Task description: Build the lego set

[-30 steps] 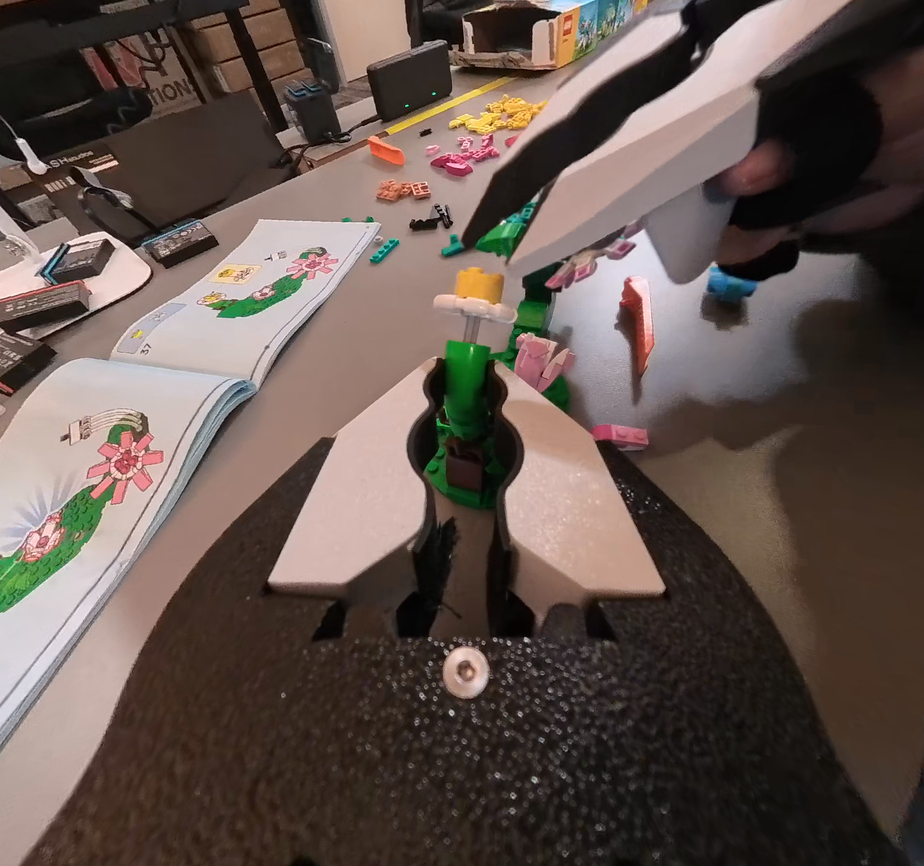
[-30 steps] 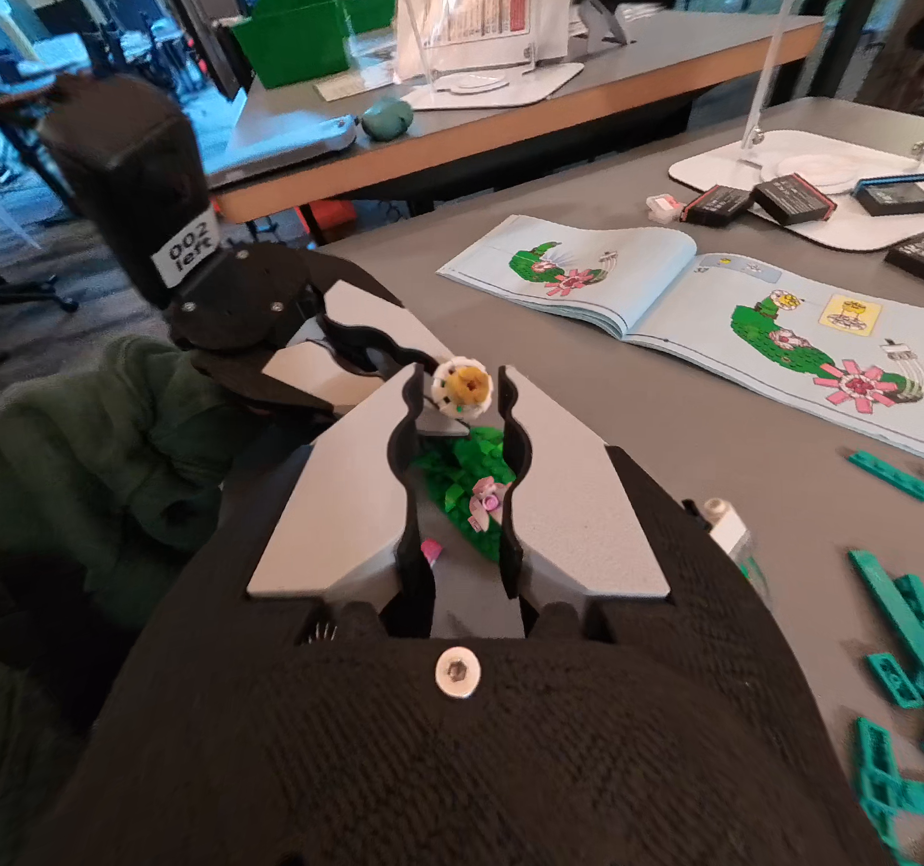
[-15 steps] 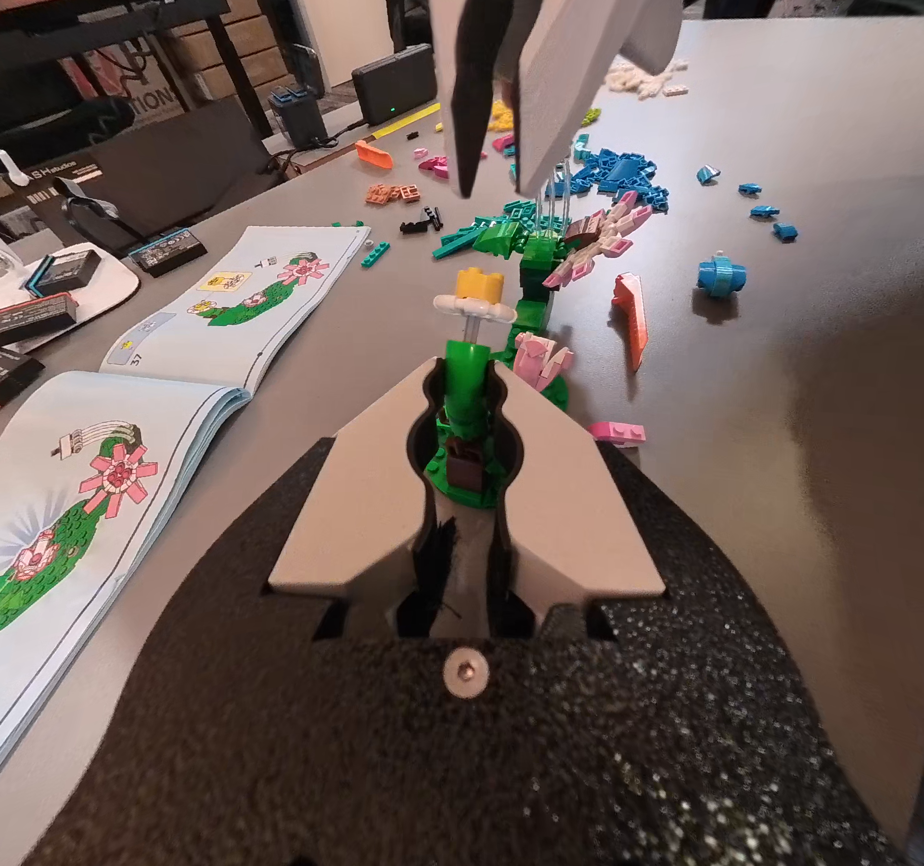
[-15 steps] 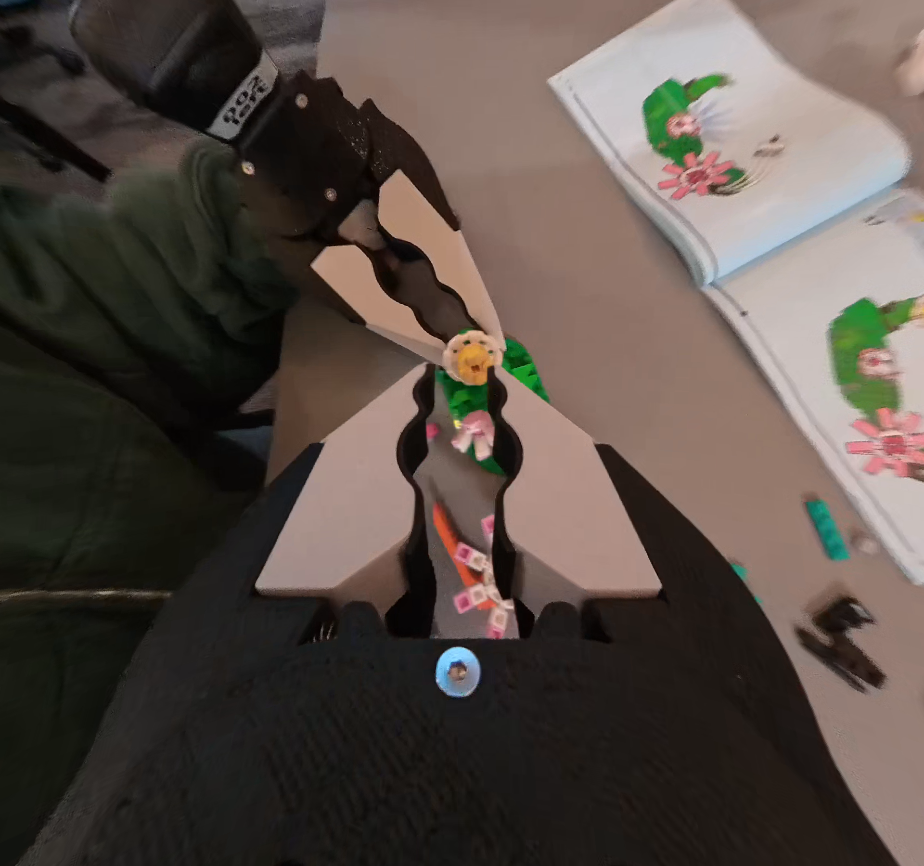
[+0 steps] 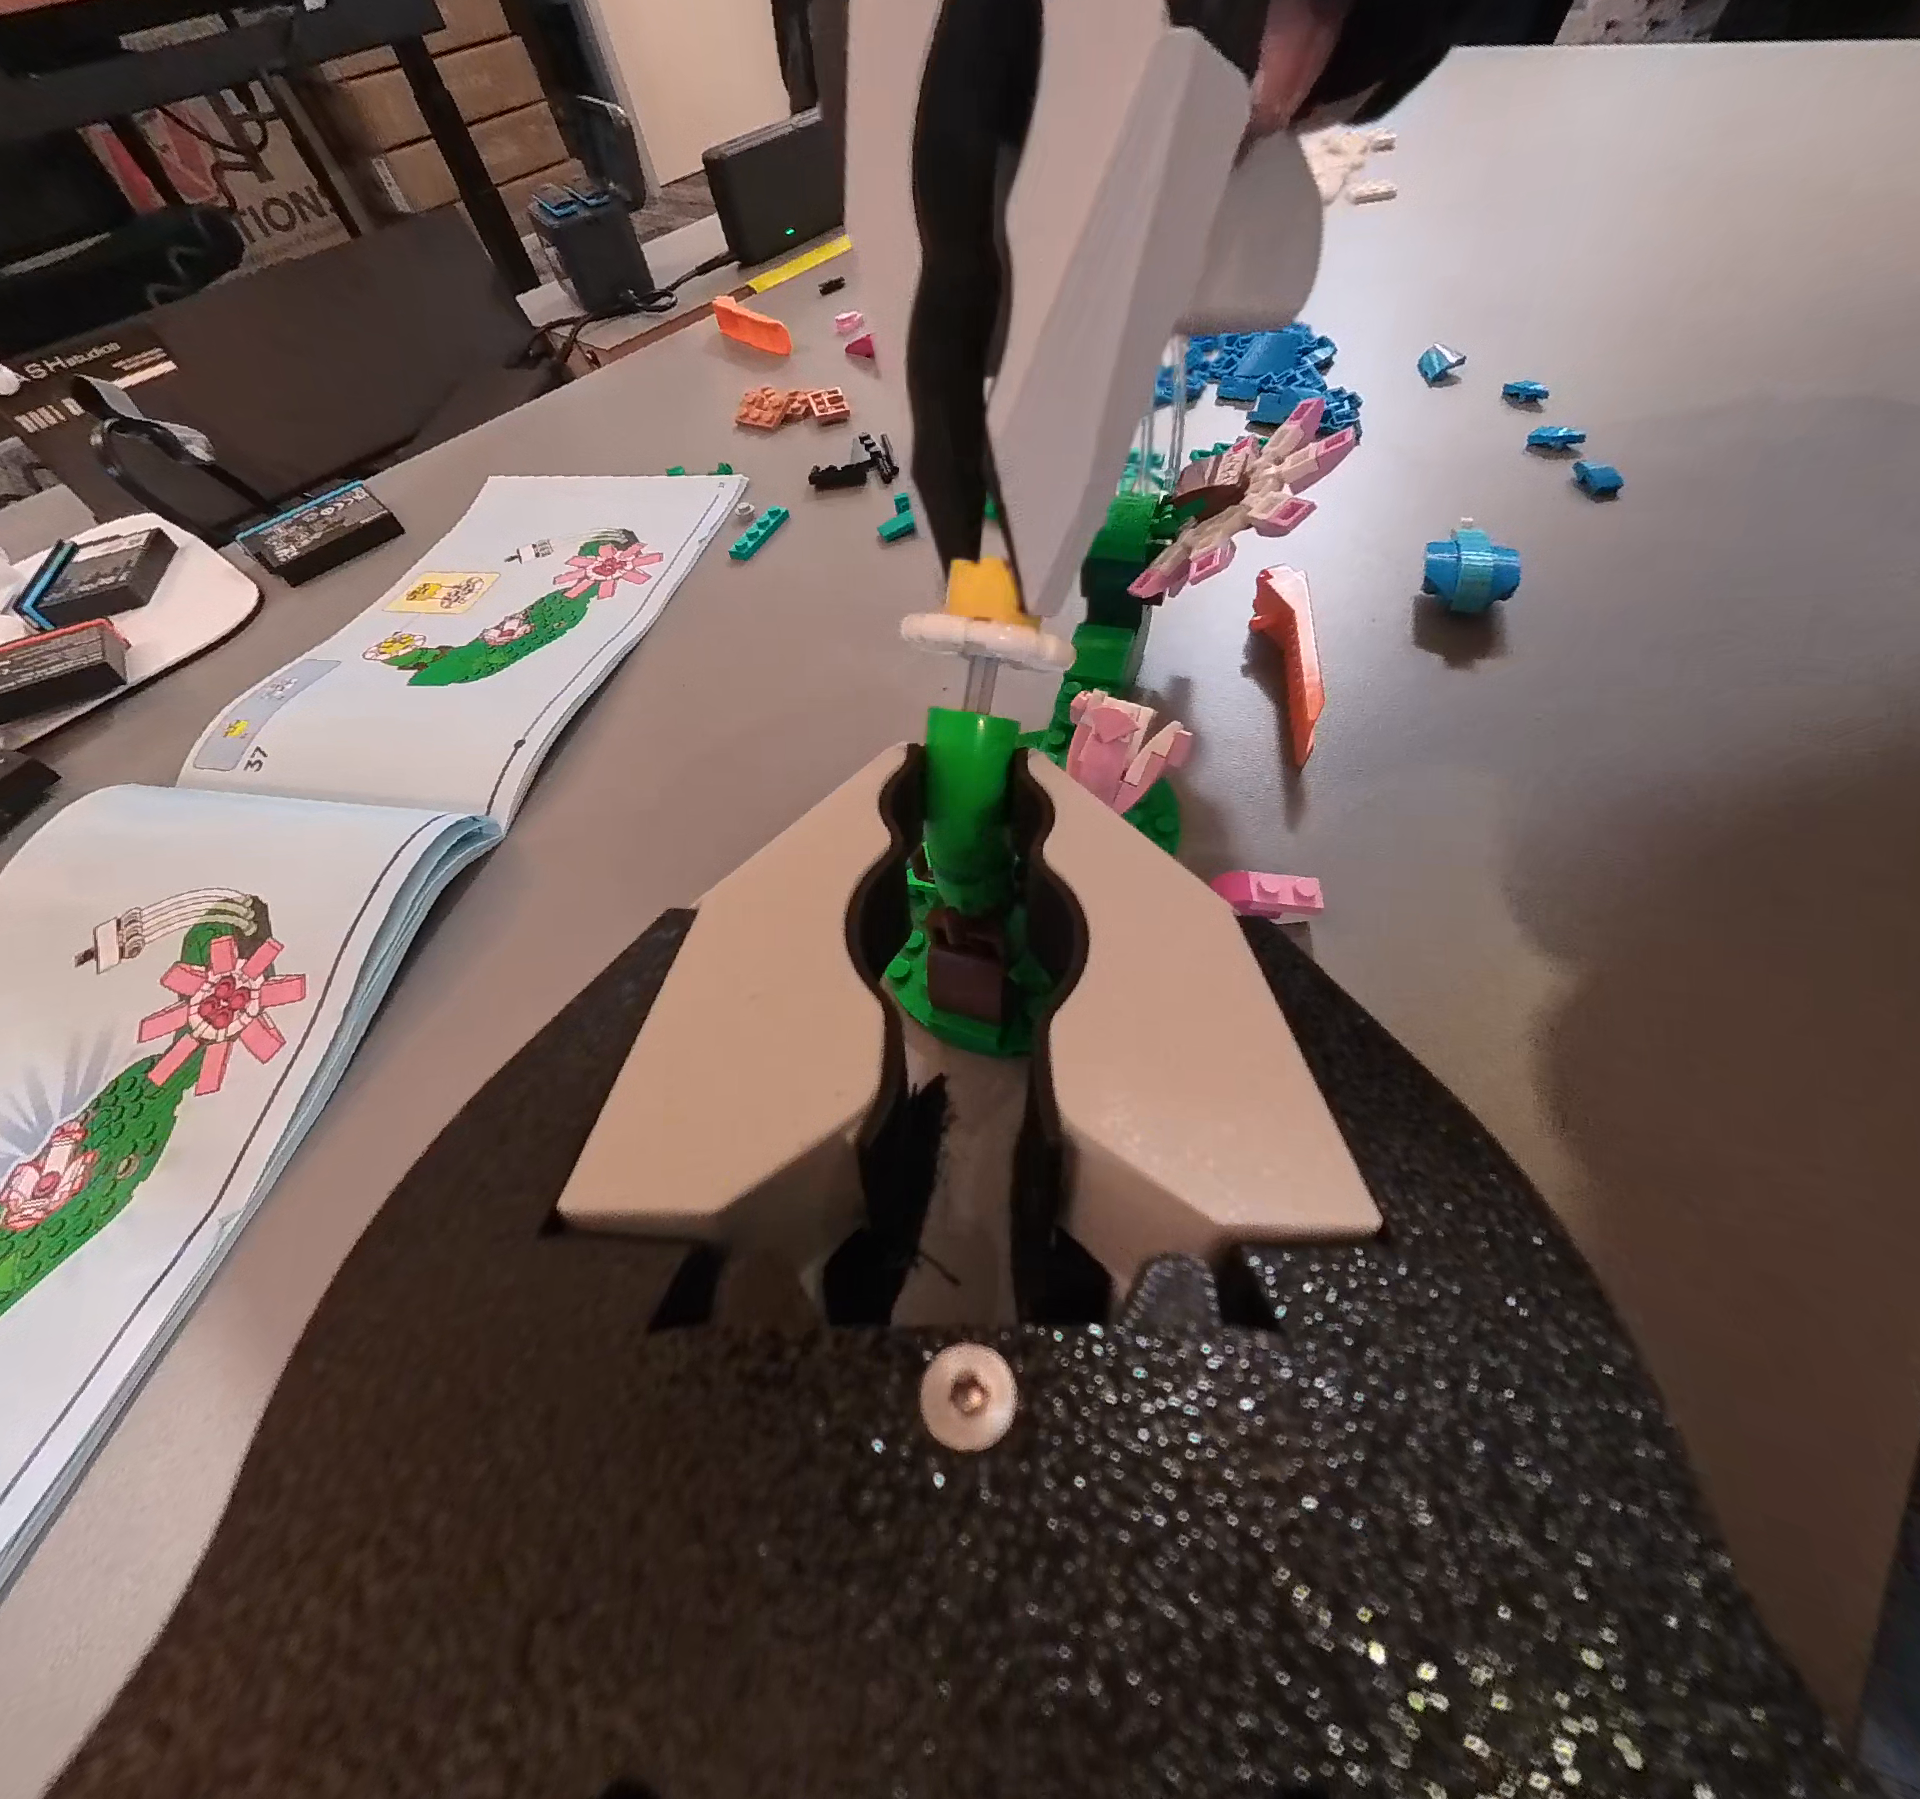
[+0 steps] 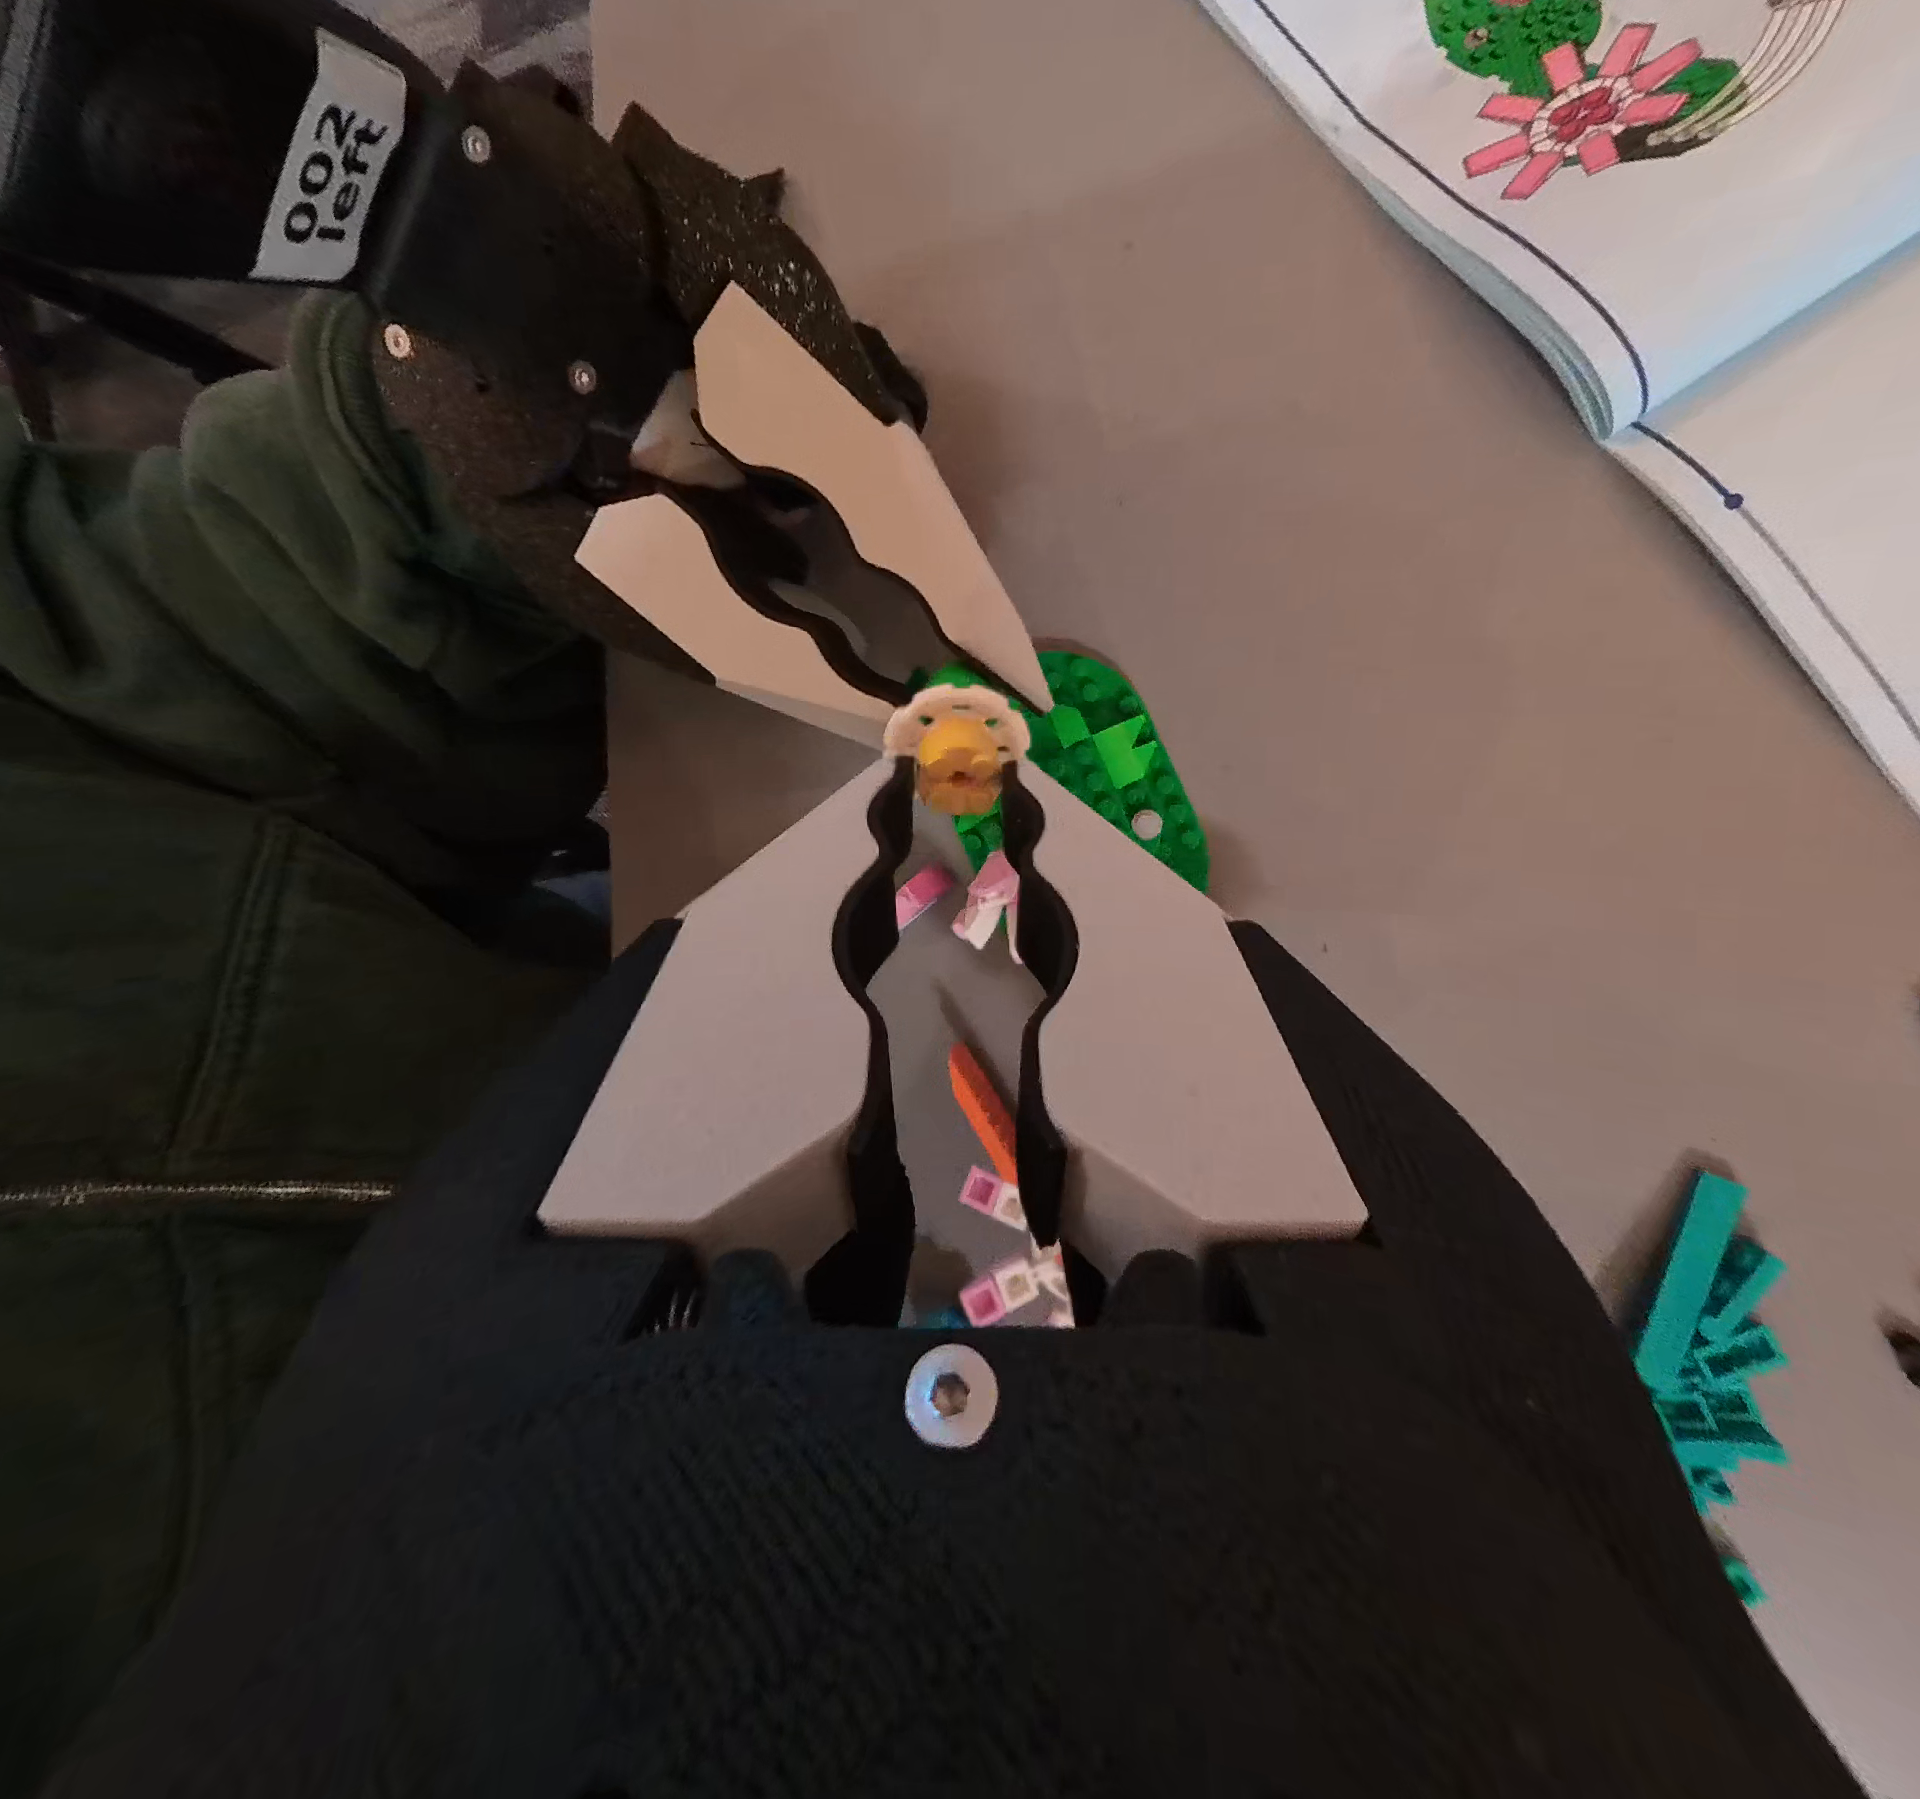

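Note:
My left gripper (image 5: 971,762) is shut on the green stem (image 5: 966,762) of a small lego flower that stands on a green base (image 6: 1122,773). The flower has white petals (image 5: 987,643) and a yellow centre (image 5: 982,591). My right gripper (image 6: 956,773) points straight down from above, with its tips on either side of the yellow centre (image 6: 956,762), closed on it. The right gripper shows in the left wrist view (image 5: 987,565) as well. The left gripper shows in the right wrist view (image 6: 935,684). A pink bud (image 5: 1122,747) sits on the base beside the stem.
An open instruction booklet (image 5: 468,648) lies to the left. A large pink flower (image 5: 1247,492), an orange piece (image 5: 1288,648), a pink brick (image 5: 1268,892) and blue pieces (image 5: 1278,367) lie to the right. Teal pieces (image 6: 1704,1334) lie nearby. Black battery packs (image 5: 322,523) sit at the far left. The tips of both grippers are at nearly the same place. It is some 7 cm from my left tips to the pink brick (image 5: 1268,892).
My right gripper swung from the upper right to point straight down and came down onto the flower's yellow centre. The left gripper and stem stayed still.

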Demonstrator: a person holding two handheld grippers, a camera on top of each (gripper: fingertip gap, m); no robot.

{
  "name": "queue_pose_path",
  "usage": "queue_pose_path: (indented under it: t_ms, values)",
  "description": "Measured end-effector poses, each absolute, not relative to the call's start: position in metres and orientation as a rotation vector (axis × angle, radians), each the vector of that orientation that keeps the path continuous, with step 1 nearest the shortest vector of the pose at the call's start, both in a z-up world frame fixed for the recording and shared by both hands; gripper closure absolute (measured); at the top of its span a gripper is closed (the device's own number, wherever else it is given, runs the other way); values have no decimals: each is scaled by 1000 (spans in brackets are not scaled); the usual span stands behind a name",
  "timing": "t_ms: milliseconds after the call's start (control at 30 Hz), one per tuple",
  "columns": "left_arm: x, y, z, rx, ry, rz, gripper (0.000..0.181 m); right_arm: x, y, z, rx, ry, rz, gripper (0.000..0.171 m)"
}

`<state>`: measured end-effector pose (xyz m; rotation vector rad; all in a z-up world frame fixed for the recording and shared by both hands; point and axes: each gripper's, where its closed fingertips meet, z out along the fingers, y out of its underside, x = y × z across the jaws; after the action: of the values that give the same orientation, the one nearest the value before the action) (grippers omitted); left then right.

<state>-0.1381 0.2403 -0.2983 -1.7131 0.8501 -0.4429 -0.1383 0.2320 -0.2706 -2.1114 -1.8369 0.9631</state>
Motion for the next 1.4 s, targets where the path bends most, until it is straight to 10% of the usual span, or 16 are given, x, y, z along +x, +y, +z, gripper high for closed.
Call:
queue_pose_path:
  t_ms: [1233, 1400]
  values:
    - [-138, 240, -299, -1718, 851, -458, 168, -140, 228, -274, -757, -2546, 237, 158]
    - [-133, 237, -299, -1714, 874, -476, 168, -140, 224, -280, -1139, -2514, 433, 157]
